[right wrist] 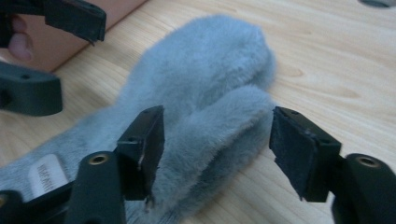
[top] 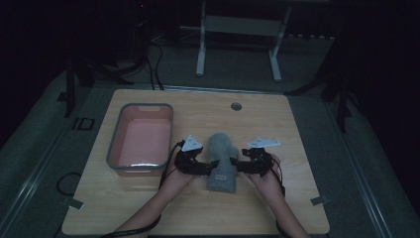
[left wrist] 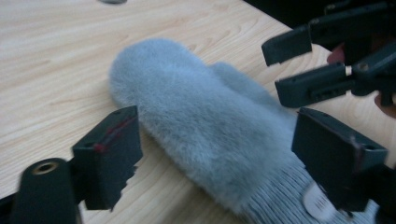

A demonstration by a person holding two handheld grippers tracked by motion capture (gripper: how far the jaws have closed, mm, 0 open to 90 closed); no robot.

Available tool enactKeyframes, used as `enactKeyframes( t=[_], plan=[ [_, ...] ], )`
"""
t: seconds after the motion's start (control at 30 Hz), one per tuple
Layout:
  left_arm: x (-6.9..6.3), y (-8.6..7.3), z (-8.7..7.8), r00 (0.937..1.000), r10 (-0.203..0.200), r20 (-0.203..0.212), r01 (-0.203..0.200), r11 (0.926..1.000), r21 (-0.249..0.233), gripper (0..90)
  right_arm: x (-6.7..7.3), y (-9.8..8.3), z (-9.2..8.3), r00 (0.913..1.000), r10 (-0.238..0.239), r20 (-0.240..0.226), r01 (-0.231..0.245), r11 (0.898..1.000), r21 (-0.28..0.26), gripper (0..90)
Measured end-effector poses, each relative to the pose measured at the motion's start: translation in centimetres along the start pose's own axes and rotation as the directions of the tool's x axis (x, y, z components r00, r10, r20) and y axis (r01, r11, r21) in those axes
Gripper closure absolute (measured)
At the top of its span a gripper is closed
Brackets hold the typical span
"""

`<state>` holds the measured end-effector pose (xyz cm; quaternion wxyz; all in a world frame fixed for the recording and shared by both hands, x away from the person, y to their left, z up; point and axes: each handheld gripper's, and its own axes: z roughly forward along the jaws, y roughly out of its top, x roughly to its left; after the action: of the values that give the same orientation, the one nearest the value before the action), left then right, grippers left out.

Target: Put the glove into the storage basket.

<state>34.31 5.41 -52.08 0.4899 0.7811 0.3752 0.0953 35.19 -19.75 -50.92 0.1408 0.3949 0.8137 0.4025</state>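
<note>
Now, mitten: grey fuzzy mitten (top: 221,161) lies flat mid-table, beside a pink bin (top: 141,139).
Left gripper: left gripper (left wrist: 217,161) wide, jaws straddling the cuff end.
Right gripper: right gripper (right wrist: 217,149) wide, jaws either side of the thumb.
Risk: jaws likely pinch only fur, so the mitten could slip on lifting.

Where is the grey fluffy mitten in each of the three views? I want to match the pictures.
High view: the mitten lies at the table's middle, between the two grippers.
Left gripper view: the mitten runs diagonally across the centre, cuff at the bottom right.
Right gripper view: the mitten is central, its thumb between the jaws.
Shared landmark: white label on the cuff.
</note>
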Motion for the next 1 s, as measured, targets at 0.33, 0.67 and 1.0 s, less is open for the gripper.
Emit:
enactKeyframes(
  t=[0.33,0.67,1.0],
  plan=[
    [1.3,-0.2,3.6,0.9985,0.003,-0.055,0.007,0.9861,0.166,21.7,-1.2,-2.0,2.6,0.9972,0.018,-0.072,-0.012,0.996,0.093,28.4],
    [2.4,-0.6,5.1,0.9983,-0.057,-0.007,0.058,0.9798,0.192,20.2,-2.8,-2.5,3.5,0.9674,0.098,-0.234,-0.063,0.986,0.152,57.3],
    [2.8,0.0,6.7,0.9875,-0.098,0.123,0.066,0.9679,0.242,46.5,-2.8,-2.0,3.4,0.9688,0.062,-0.240,-0.016,0.982,0.188,72.6]
  ],
)
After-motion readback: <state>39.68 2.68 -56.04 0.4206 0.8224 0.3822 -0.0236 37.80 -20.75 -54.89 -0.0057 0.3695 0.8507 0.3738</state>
